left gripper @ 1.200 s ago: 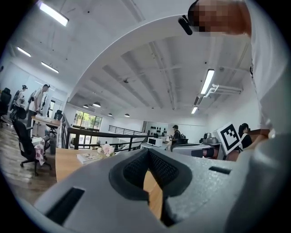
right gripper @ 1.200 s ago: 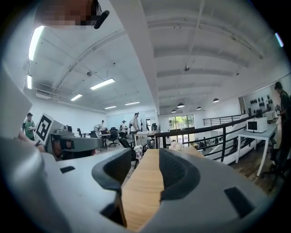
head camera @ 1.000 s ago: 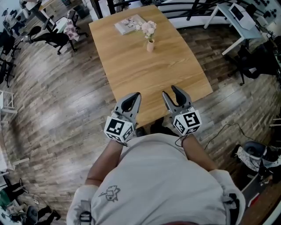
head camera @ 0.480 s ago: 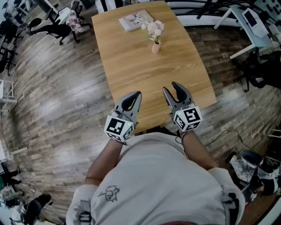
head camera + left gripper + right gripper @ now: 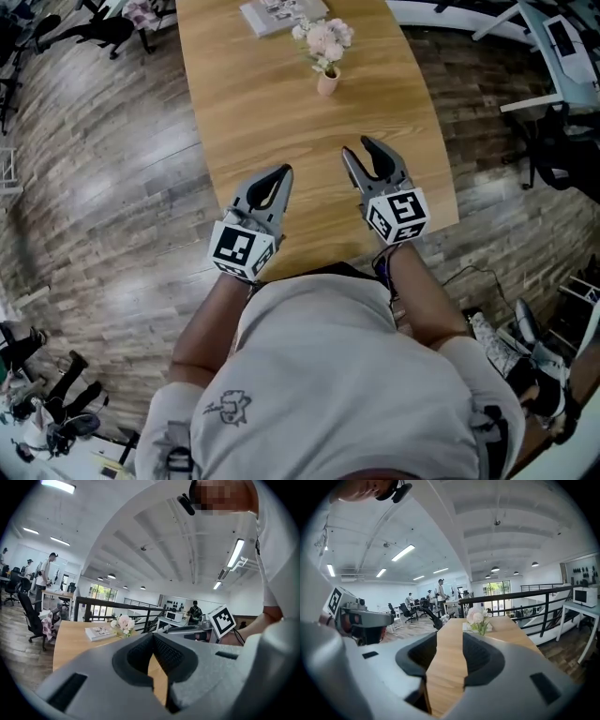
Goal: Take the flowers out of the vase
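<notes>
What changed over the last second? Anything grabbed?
Left gripper and right gripper both moved forward over the table, toward the vase. Right fingers are closing, nothing between them; nothing grasped or released. Unchanged: flowers in vase, book behind it, left fingers shut.

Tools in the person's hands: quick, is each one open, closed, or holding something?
Left tool: closed, holding nothing.
Right tool: open but closing, nothing between its jaws.
</notes>
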`<action>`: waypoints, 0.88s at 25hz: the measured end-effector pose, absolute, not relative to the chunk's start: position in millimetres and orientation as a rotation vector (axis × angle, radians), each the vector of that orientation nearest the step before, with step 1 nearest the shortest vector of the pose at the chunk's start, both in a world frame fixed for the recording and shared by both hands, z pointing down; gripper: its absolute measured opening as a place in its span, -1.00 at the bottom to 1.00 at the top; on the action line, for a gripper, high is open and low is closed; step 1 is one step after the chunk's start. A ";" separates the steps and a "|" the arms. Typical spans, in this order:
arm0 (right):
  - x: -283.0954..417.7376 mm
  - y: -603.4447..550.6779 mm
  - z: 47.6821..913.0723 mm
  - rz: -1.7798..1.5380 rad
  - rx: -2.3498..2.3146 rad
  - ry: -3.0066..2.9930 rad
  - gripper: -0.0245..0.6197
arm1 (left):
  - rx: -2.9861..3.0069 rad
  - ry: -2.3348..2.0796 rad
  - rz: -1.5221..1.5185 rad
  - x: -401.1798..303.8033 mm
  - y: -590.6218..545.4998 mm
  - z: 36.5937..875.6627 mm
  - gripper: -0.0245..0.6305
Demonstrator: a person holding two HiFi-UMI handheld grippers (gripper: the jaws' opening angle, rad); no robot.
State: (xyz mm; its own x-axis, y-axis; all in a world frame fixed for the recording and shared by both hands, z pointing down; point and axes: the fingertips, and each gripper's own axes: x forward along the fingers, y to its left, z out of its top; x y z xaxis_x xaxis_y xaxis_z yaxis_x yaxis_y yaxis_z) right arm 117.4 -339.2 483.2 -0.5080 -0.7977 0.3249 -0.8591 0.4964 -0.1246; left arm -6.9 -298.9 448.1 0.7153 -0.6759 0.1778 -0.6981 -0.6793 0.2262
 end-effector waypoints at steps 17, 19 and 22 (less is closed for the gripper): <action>132.6 -502.7 585.4 0.395 1.261 -2.440 -0.41 | 2.604 -1.155 0.188 23.5 -418.8 502.7 -0.91; 132.4 -516.0 599.2 0.406 1.251 -2.420 -0.41 | 2.598 -1.152 0.203 23.6 -427.2 510.6 -0.91; 130.4 -533.8 611.0 0.428 1.249 -2.414 -0.41 | 2.589 -1.156 0.219 22.2 -439.9 519.8 -0.91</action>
State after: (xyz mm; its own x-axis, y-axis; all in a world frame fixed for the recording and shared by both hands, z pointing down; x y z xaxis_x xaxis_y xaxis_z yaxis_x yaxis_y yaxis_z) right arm 130.4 -533.8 611.0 -0.5281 -0.7074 0.4697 -0.8257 0.5569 -0.0897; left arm 22.2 -439.9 519.8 0.6651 -0.7012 0.2566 -0.7465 -0.6328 0.2057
